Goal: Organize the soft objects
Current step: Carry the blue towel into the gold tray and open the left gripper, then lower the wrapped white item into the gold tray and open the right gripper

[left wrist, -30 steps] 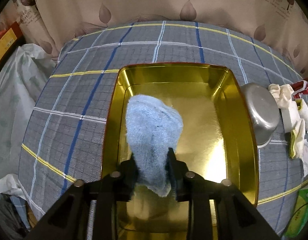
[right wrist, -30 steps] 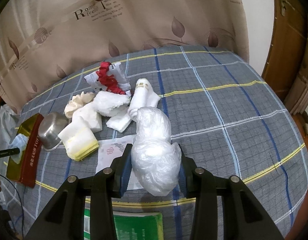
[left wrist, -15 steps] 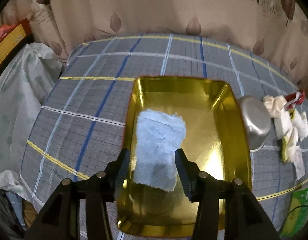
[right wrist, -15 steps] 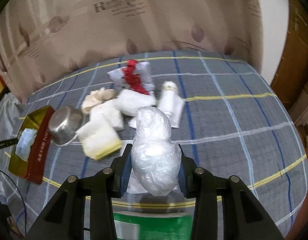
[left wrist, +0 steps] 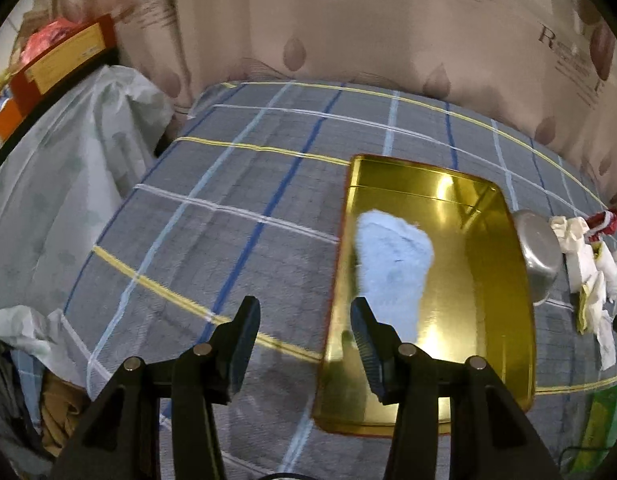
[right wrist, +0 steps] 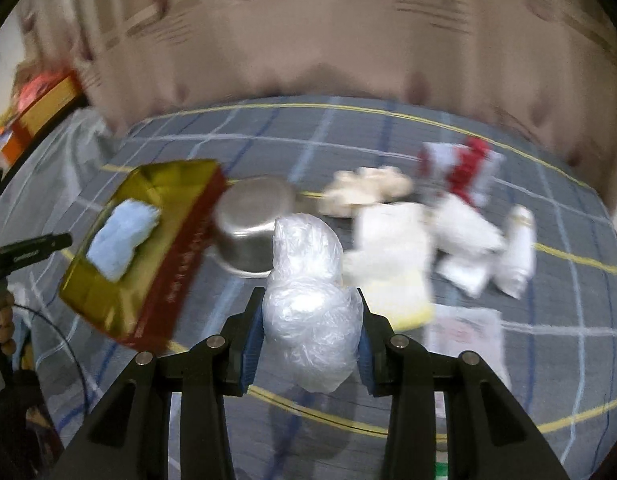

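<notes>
A light blue cloth (left wrist: 392,256) lies inside the gold tin tray (left wrist: 488,280) on the plaid-covered table. My left gripper (left wrist: 304,332) is open and empty, above the tray's left rim, near the cloth. My right gripper (right wrist: 310,328) is shut on a crumpled clear plastic bag (right wrist: 308,292) and holds it above the table. In the blurred right wrist view the tray (right wrist: 176,248) with the blue cloth (right wrist: 122,236) sits to the left, and a pile of white soft items (right wrist: 392,240) lies to the right.
A steel bowl (left wrist: 538,256) stands right of the tray, also in the right wrist view (right wrist: 252,220). White cloths and a red-and-white item (left wrist: 600,224) lie beyond it. A white plastic cover (left wrist: 68,184) drapes left of the table. A curtain hangs behind.
My left gripper let go of the blue cloth, opened and pulled back to the left. My right gripper swung left toward the tray with the plastic bag.
</notes>
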Demonstrator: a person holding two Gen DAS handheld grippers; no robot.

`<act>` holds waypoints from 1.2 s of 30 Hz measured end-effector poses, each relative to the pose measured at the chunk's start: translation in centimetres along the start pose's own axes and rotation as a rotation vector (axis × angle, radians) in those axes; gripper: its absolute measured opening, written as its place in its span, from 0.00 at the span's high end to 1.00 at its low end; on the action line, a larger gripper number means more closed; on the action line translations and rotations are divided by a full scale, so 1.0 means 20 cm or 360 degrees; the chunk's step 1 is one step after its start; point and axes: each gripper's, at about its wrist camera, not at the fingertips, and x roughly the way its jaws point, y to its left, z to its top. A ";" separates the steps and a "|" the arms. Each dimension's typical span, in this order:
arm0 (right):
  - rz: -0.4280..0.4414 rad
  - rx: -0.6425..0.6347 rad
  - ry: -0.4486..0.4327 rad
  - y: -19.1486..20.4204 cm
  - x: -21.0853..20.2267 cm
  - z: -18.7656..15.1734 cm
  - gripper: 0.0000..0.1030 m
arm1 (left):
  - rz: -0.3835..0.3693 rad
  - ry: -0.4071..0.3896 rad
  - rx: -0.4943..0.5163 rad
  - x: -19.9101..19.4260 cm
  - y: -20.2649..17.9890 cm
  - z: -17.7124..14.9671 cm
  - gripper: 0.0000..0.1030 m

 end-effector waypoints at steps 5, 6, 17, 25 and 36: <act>0.0107 -0.0154 0.0036 0.26 0.07 0.03 0.64 | 0.0027 0.0004 -0.0048 -0.01 0.07 -0.02 0.53; 0.0126 -0.0181 0.0044 0.30 0.08 0.04 0.64 | 0.0029 0.0003 -0.0054 -0.02 0.08 -0.02 0.53; 0.0259 -0.0427 0.0138 0.71 0.27 0.10 0.64 | 0.0054 -0.0030 -0.0129 -0.05 0.18 -0.02 0.53; 0.0233 -0.0465 0.0213 0.81 0.41 0.09 0.62 | 0.0035 -0.0019 -0.0158 -0.04 0.20 -0.02 0.53; 0.0239 -0.0460 0.0229 0.83 0.46 0.08 0.52 | 0.0008 -0.0007 -0.0145 -0.03 0.17 -0.03 0.53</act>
